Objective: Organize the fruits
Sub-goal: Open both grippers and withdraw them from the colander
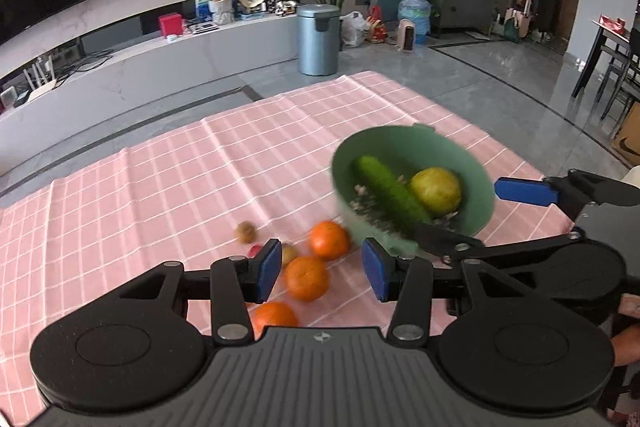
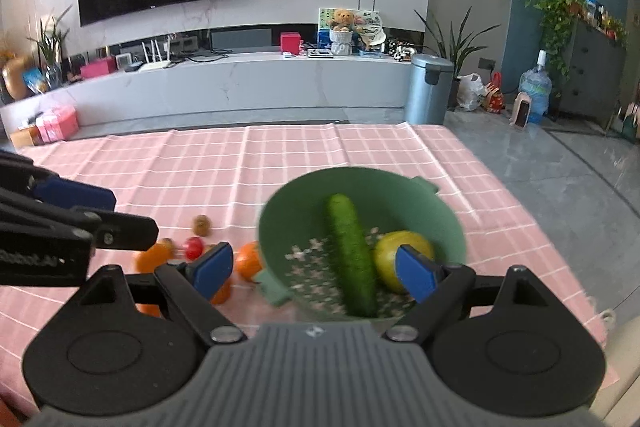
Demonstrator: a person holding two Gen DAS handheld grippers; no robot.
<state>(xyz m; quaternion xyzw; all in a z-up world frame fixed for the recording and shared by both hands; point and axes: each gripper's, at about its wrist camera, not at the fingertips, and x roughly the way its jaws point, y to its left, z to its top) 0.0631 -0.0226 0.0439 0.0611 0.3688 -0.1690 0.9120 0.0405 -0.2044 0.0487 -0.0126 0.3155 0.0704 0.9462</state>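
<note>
Looking down both gripper cams here, the green bowl already has a cucumber and a yellow-green round fruit (pear or apple, can't say) sitting in it, on the pink checked tablecloth. What's left out on the cloth is a cluster just left of the bowl: three oranges, a little red fruit and a brownish nut-looking thing.

The bit that matters for the next grab: the oranges sit right in front of the left gripper, basically between and just past its blue pads. The nearest orange is half hidden under the gripper body, the middle one is lined up with the gap. They're round, so no axis to worry about. The left gripper's jaws are spread apart with nothing in them.

The right gripper is spread wide too, empty, hovering over the near edge of the bowl, with one pad in front of the yellow fruit. So it's the farther one from the loose fruit.

My guess is the left hand takes the middle orange, then carries it right into the bowl. The oranges are touching or nearly so, so closing could nudge a neighbour and roll it.
</note>
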